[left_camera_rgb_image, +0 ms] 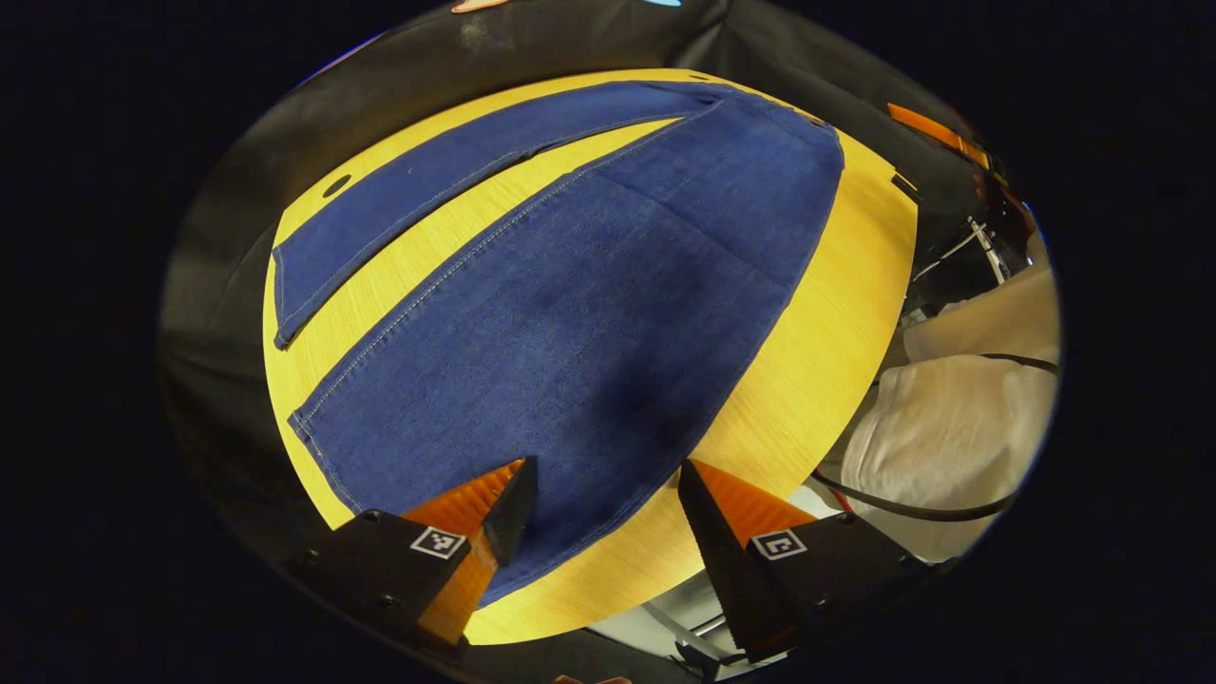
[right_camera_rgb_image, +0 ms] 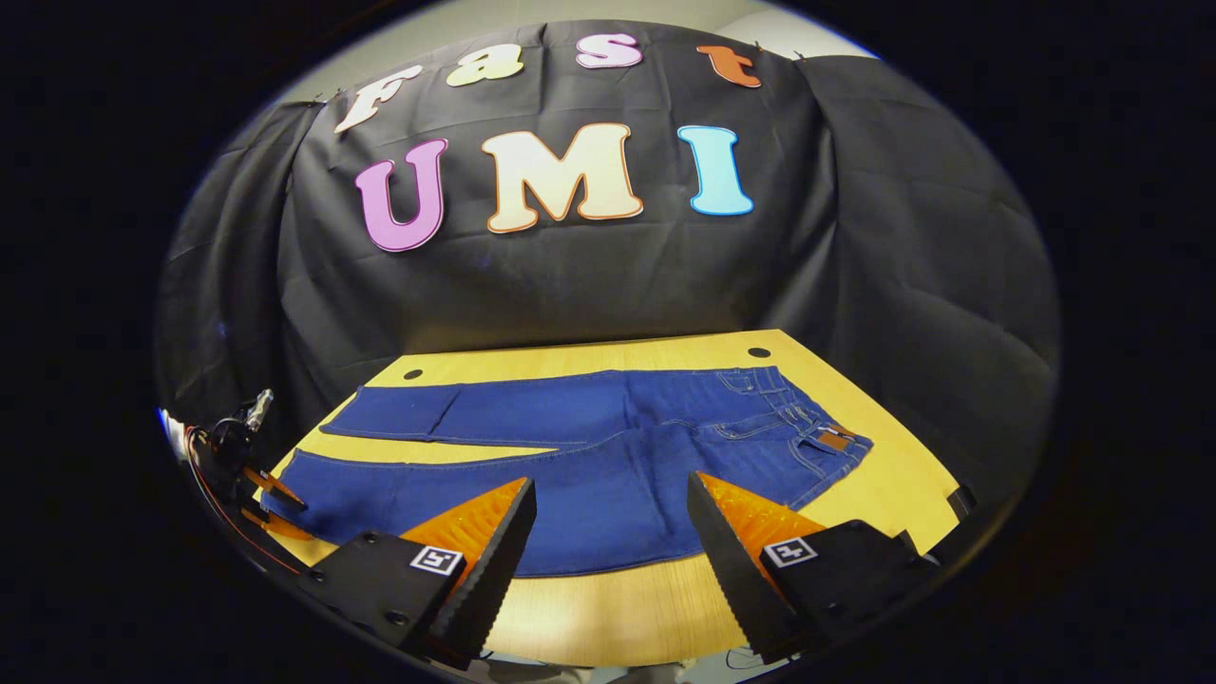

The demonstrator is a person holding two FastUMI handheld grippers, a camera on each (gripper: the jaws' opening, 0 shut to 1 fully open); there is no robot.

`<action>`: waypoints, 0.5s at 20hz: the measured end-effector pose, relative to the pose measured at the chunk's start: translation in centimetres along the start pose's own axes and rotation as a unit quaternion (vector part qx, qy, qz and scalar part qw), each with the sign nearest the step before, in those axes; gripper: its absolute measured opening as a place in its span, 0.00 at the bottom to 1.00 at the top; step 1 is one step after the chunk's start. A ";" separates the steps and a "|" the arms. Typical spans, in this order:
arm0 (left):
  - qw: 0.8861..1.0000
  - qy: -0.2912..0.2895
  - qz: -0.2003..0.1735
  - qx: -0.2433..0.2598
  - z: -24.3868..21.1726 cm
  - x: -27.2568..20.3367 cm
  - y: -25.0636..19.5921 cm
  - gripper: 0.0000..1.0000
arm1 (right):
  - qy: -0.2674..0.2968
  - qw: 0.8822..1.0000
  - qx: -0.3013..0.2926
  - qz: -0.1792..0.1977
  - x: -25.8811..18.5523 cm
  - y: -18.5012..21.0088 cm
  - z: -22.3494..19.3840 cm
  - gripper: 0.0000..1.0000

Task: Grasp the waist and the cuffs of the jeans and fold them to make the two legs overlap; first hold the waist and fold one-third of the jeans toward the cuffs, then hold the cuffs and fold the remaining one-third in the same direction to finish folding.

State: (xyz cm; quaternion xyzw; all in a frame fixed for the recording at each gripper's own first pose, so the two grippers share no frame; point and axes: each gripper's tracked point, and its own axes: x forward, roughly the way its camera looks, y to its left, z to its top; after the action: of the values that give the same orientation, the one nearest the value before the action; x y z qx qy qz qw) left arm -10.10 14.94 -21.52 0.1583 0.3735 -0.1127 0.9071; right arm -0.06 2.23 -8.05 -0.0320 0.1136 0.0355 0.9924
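While the jeans lie flat on the table, legs apart, we see our left hand-held gripper spread above one leg, our right hand-held gripper spread near the waist.

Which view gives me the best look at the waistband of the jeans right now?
The right gripper view: the waistband lies in plain sight at the right end of the jeans, with its leather patch and pocket stitching clear. In the left gripper view the waist end sits far off and curved, without detail.
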 end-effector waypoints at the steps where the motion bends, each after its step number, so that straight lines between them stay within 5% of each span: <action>1: 1.000 0.004 -0.003 0.006 -0.1 0.0 0.1 0.91 | 0.000 1.000 0.004 -0.002 0.1 -0.1 -0.1 0.99; 5: 0.998 0.025 -0.003 0.062 -0.8 0.0 0.3 0.92 | 0.002 1.000 0.018 -0.010 0.9 -0.3 -0.2 0.99; 10: 0.997 0.047 -0.006 0.057 -0.8 0.2 0.6 0.93 | 0.007 1.000 0.014 -0.019 1.4 -0.6 -0.6 0.99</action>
State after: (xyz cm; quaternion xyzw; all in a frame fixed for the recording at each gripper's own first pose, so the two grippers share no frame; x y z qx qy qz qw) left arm -10.30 15.78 -22.08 0.2128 0.4093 -0.1318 0.8774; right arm 1.21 1.66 -8.87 -0.0210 0.1204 0.0145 0.9924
